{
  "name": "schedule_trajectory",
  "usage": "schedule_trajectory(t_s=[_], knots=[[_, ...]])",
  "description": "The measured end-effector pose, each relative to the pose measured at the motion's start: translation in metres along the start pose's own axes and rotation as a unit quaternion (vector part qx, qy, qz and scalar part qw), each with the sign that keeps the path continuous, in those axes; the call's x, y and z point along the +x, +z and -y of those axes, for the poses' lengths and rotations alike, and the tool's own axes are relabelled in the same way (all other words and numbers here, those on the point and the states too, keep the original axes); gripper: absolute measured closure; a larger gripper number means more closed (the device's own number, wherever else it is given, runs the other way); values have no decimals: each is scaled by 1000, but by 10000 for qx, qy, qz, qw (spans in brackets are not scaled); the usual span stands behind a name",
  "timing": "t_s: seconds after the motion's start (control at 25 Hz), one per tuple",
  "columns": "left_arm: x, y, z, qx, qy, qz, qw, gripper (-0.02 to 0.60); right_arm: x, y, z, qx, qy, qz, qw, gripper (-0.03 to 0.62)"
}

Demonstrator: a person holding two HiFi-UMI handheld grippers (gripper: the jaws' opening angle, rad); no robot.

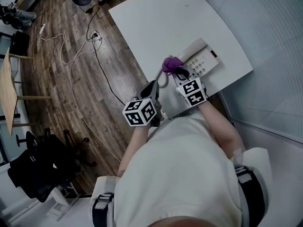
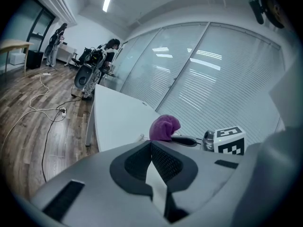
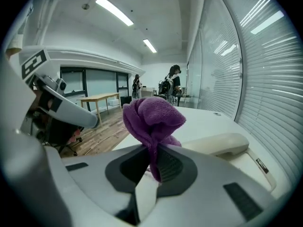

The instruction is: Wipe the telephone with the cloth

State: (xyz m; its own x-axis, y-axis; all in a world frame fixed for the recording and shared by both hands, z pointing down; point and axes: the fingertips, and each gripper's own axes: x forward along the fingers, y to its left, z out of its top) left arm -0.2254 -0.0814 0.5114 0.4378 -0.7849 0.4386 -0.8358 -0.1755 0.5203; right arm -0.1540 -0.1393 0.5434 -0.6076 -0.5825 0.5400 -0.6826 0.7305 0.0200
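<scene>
White table bears telephone; right tool pinches purple cloth

The cream telephone is lying flat near the bench's near edge, with its handset sitting in the cradle and its coiled cord trailing off the left end. The purple cloth is standing bunched, pinched between the right gripper's jaws, just beside the handset's end.

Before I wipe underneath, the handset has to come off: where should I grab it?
Probably grip the handset at its slim middle, jaws across its width, coming from above: it lies flat in the cradle of the telephone, with bulkier ends.
</scene>
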Motion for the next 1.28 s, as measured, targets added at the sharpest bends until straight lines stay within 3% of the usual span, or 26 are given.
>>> schedule_trajectory(t_s=[0.36, 0.88, 0.92, 1.0, 1.28], knots=[[37, 1, 23, 432, 74, -12, 9990, 560, -50, 21, 35, 162, 124, 588, 9981, 549], [97, 1, 62, 982, 241, -275, 9945, 558, -101, 25, 116, 373, 7, 1016, 9941, 549], [102, 2, 64, 1051, 235, -312, 9937, 543, -103, 25, 121, 400, 11, 1040, 9938, 549], [112, 6, 68, 1198, 180, -430, 9917, 414, -106, 25, 130, 447, 22, 1090, 9930, 549], [150, 6, 79, 1974, 63, -946, 9757, 337, -118, 18, 158, 572, 15, 1207, 9910, 549]])
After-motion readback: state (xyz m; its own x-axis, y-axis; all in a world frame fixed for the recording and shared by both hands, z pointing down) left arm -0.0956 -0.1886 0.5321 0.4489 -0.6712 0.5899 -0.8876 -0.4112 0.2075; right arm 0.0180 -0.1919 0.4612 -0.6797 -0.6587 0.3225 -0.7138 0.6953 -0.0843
